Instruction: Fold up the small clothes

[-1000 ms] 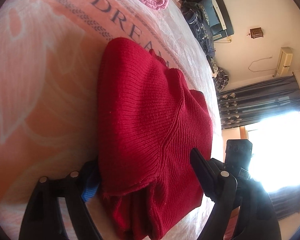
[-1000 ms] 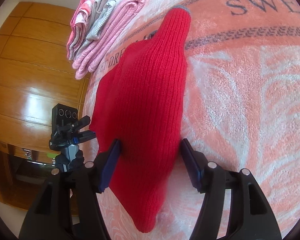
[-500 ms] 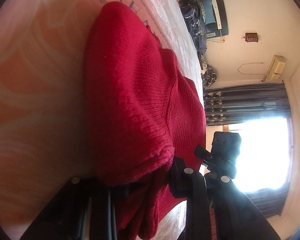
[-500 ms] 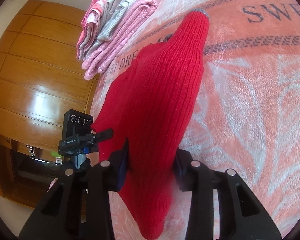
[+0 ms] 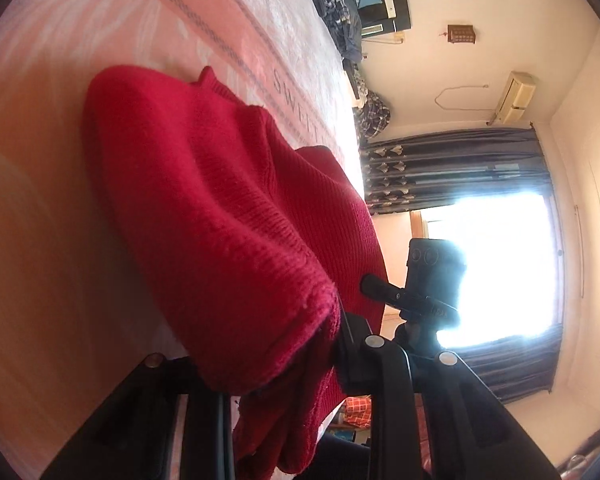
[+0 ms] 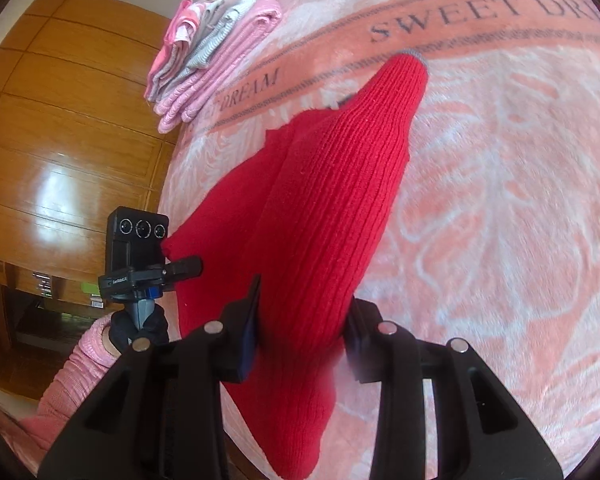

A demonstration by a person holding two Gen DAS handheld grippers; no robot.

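Red knit sweater (image 6: 332,208) lies on the bed, on the pink blanket (image 6: 500,184), near the bed's edge closest to the cameras; its far tip reaches the lettered band across the blanket. Near end is lifted off the blanket, bunched into thick folds.

Handling, judged: soft, floppy, light, ribbed knit, not slippery, not fragile. Sags wherever unsupported, so layers can slide apart. Best hold is at corners or a folded edge, all layers pinched together.

Left hand-held gripper (image 5: 284,364): narrow, clamped on a thick rolled hem wad of the sweater (image 5: 204,208); loose cloth hangs below the jaws. Left finger mostly hidden by fabric.

Right hand-held gripper (image 6: 300,336): partly closed, both fingers (image 6: 248,332) pressed against the sides of a thick ridge of the sweater; fabric bulges through and droops toward the camera.

Other gripper visible in each view, with a gloved hand (image 6: 140,328) and pink sleeve (image 6: 80,376) under it.

Stack of folded clothes (image 6: 212,60) sits at the bed's far left corner, well apart from the sweater.
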